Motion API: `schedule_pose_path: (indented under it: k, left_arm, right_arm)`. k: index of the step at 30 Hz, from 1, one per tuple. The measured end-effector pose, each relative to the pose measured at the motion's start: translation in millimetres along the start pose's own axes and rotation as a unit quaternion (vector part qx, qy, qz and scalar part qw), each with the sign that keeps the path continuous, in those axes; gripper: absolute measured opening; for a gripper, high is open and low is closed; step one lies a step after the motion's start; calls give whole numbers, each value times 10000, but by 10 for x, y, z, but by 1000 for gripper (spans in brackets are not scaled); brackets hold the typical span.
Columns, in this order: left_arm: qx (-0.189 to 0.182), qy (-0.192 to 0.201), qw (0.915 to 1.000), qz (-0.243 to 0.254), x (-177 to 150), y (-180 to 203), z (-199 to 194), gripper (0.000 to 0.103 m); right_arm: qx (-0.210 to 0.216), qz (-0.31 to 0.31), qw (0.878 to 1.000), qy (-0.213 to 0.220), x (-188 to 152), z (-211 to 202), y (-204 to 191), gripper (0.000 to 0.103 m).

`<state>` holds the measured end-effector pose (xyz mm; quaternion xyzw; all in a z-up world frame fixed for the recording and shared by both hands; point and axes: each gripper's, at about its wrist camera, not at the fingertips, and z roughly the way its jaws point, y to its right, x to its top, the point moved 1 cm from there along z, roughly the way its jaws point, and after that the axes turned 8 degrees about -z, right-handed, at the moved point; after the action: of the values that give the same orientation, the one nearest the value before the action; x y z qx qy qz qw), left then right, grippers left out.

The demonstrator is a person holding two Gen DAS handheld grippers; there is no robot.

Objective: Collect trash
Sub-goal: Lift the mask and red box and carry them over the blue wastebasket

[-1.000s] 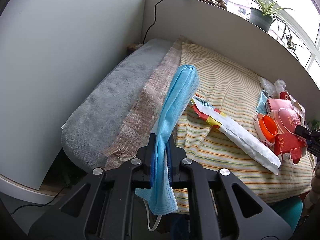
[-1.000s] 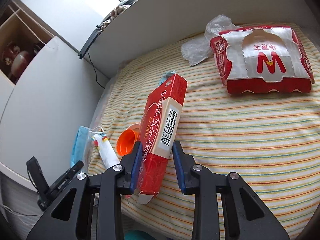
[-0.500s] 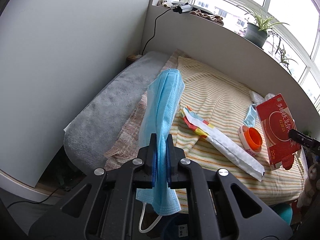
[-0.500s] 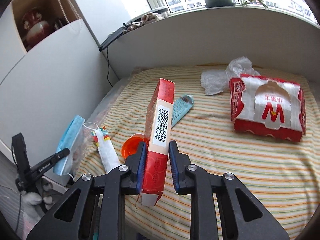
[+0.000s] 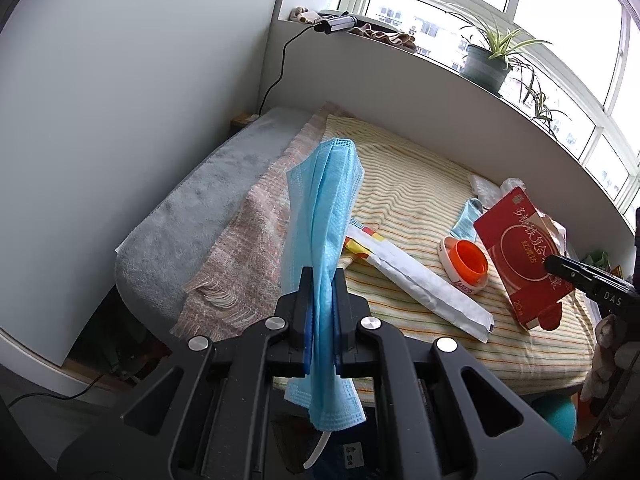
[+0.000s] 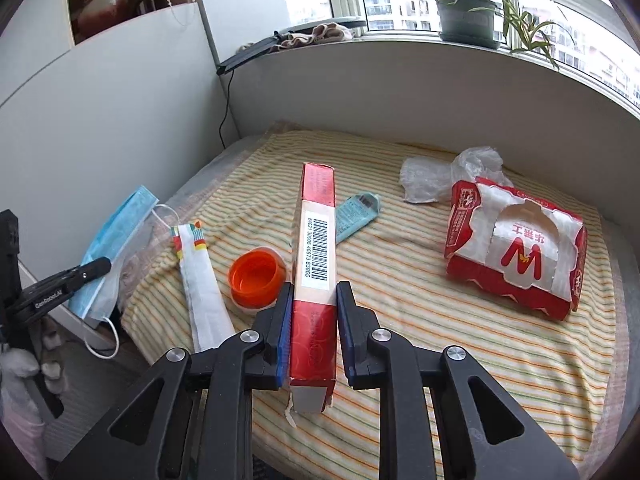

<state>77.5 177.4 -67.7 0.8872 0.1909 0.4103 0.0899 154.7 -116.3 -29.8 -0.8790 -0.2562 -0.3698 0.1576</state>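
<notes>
My left gripper [image 5: 323, 280] is shut on a blue face mask [image 5: 326, 216] and holds it up above the bed's near edge; the mask also shows in the right wrist view [image 6: 116, 240]. My right gripper [image 6: 314, 292] is shut on a long red carton [image 6: 316, 256], lifted off the striped bedspread [image 6: 440, 340]; the carton shows at the right in the left wrist view [image 5: 520, 256]. On the bed lie a white paper wrapper [image 6: 200, 280], an orange cap on a tape roll [image 6: 256, 276], a teal packet [image 6: 356, 218], a red and white bag [image 6: 516, 256] and a crumpled clear plastic [image 6: 440, 176].
A grey blanket [image 5: 192, 216] and a pink woven throw [image 5: 248, 256] cover the bed's left end. A white wall panel stands to the left. A windowsill with a potted plant [image 6: 468, 16] runs behind the bed. A teal object [image 5: 560, 420] sits below the bed's front edge.
Both grippers have risen and pulled back from the bed. The red carton has been lifted and turned upright in my right gripper. The mask stays held in my left gripper.
</notes>
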Motion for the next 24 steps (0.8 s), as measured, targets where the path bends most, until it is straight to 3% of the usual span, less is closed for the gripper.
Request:
schedule_pose_path:
  k: [6,11,19,24]
  left_arm:
    - [-42,-35,10000,-38,-97,-11,-72,5]
    - [-58,-34,9999,-103,-184,-59,-176,5]
    - [-6,8,10000,-73,-329,-96,-371,5]
    - [-70,-42,9999,-82,-497,-91,-521,5]
  right_arm:
    - [226,239,9993,-163,-48,111,0,23]
    - [258,359,9990,-50,-93,62,15,19]
    - [229,260,9991,237,-147,-223,-5,19]
    - [424,44,9984,366,-212,-516,-85,19]
